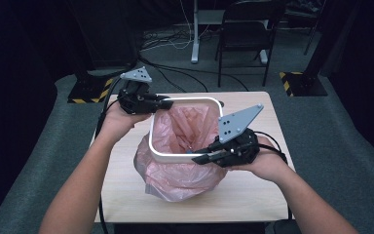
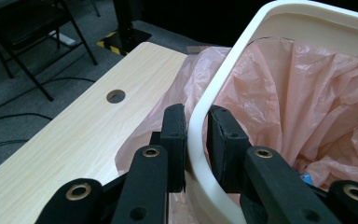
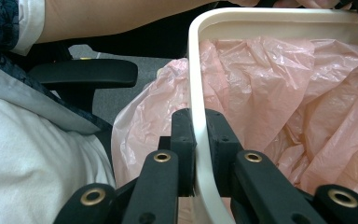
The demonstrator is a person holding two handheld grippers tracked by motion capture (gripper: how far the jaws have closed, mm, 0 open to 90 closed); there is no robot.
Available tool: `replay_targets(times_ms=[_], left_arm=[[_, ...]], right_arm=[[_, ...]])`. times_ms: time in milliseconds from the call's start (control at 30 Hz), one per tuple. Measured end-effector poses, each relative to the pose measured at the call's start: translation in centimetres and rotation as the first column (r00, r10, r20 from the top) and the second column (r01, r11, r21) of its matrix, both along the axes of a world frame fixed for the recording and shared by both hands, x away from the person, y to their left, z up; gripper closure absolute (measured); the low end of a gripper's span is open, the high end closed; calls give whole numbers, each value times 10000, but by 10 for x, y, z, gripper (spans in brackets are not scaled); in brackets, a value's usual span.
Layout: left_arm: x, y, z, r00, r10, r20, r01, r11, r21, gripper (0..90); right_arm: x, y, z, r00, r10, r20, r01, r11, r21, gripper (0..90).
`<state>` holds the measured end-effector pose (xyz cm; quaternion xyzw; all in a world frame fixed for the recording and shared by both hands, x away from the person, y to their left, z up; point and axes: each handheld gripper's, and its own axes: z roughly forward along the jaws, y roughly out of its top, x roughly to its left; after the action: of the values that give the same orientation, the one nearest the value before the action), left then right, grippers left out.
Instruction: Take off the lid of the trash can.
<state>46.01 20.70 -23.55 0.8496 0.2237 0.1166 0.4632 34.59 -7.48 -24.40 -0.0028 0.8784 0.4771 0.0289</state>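
While both hands hold still over the wooden table (image 1: 126, 190), each gripper straddles the white rim (image 1: 185, 157) of a bin lined with a pink plastic bag (image 1: 185, 129). At the far left corner, the left gripper (image 2: 196, 122) has one jaw outside the rim and one inside; the inner finger (image 2: 223, 140) stands slightly off the white edge, so whether it actually presses there cannot be told. At the near right side, the right gripper (image 3: 198, 126) pinches the rim (image 3: 200, 93) tightly, one finger (image 3: 184, 140) on the outer face and the other against the inner face.

The bag (image 3: 284, 93) crumples down inside the bin and also bulges out below the rim onto the table (loose folds lie right beside both outer jaws). A round hole (image 2: 115, 96) shows in the tabletop, well apart from the bin. Beyond the table stands a black folding chair (image 1: 248, 29), with cables on the grey floor.
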Motion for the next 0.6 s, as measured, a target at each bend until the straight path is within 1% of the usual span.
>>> replay_targets(times_ms=[133, 267, 600], left_arm=[[0, 0, 1, 10000, 7, -40, -7, 10000, -11, 772], [0, 1, 4, 10000, -2, -77, 1, 9999, -122, 772], [-2, 0, 14, 10000, 0, 47, 1, 9999, -155, 774]], right_arm=[[1, 0, 2, 10000, 31, 6, -31, 10000, 55, 829], [0, 0, 5, 10000, 45, 37, -46, 9999, 99, 828], [-2, -3, 16, 9998, 45, 218, -51, 9996, 268, 825]])
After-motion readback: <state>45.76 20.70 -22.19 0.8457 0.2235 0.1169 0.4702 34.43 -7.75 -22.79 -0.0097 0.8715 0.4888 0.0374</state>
